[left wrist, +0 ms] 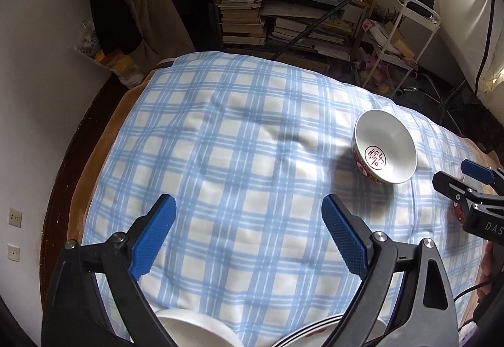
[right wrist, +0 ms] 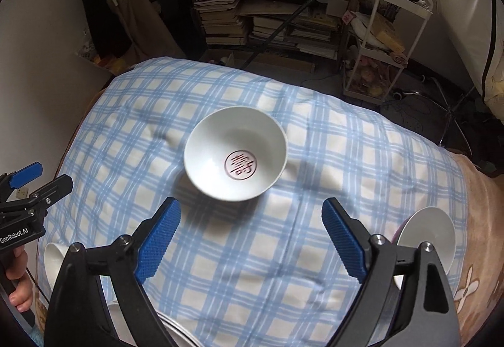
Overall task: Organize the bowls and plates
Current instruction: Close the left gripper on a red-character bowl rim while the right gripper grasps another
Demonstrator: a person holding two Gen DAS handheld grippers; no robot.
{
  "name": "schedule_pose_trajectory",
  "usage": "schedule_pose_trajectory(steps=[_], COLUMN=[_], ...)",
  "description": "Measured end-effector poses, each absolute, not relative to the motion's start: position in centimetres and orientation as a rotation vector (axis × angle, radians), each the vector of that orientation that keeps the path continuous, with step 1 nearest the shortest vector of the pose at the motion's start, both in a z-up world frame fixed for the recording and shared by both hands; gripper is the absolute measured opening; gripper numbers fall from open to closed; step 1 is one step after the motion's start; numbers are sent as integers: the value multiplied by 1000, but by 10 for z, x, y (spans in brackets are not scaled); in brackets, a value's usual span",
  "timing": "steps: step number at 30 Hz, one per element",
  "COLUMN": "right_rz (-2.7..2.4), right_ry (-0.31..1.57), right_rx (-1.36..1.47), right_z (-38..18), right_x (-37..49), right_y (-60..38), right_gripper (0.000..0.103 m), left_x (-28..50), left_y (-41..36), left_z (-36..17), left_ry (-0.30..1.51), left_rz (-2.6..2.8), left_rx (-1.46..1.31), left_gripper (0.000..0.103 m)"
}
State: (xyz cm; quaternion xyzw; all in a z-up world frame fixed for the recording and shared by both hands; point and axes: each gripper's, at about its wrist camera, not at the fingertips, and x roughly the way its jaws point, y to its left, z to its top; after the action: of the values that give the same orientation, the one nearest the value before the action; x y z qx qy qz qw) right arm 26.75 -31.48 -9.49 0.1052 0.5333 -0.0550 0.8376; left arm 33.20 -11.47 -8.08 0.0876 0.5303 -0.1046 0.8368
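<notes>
A white bowl (right wrist: 236,151) with a red round character inside and a red pattern outside (left wrist: 384,151) stands upright on the blue checked cloth (right wrist: 252,268). My right gripper (right wrist: 252,208) hovers open just in front of it, nothing between its blue pads. My left gripper (left wrist: 249,205) is open over bare cloth (left wrist: 220,142), the bowl off to its right. A second white bowl (right wrist: 428,233) sits behind the right finger. A third white bowl (right wrist: 53,258) lies at the left. Under the left gripper are a white dish (left wrist: 189,328) and a striped-rim plate (left wrist: 315,331).
A bookshelf (left wrist: 283,16) crammed with books and bags stands beyond the cloth's far edge, with a white trolley (right wrist: 387,41) to its right. A green pole (right wrist: 299,9) leans across them. A brown blanket (right wrist: 472,205) shows at the cloth's right. A hand (right wrist: 19,293) holds the left gripper (right wrist: 37,176).
</notes>
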Motion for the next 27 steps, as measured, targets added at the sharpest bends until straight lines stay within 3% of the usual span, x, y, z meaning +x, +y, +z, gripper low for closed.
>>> schedule_pose_trajectory(steps=[17,20,23,25,27], right_rz=[-184,-168,-152,-133,-109], right_ry=[1175,1179,1202,1227,1247], right_rx=[294,307,339,356,365], right_z=[-150,-156,-164,-171,-178], right_x=[314,317,321,325,327], right_y=[-371,-375,-379,-379,-376], right_gripper=[95,87,79,65,48], left_x=[370,374,381,386,388], left_y=[-213,-226,-233,-236,-237], left_z=[-126,-136,-150,-160,-167], left_ry=[1121,1131,1184,1231,1265], left_rz=[-332,-325,-332,-336,-354], left_rx=[222,257,255,232,186], left_gripper=[92,92,67,44,31])
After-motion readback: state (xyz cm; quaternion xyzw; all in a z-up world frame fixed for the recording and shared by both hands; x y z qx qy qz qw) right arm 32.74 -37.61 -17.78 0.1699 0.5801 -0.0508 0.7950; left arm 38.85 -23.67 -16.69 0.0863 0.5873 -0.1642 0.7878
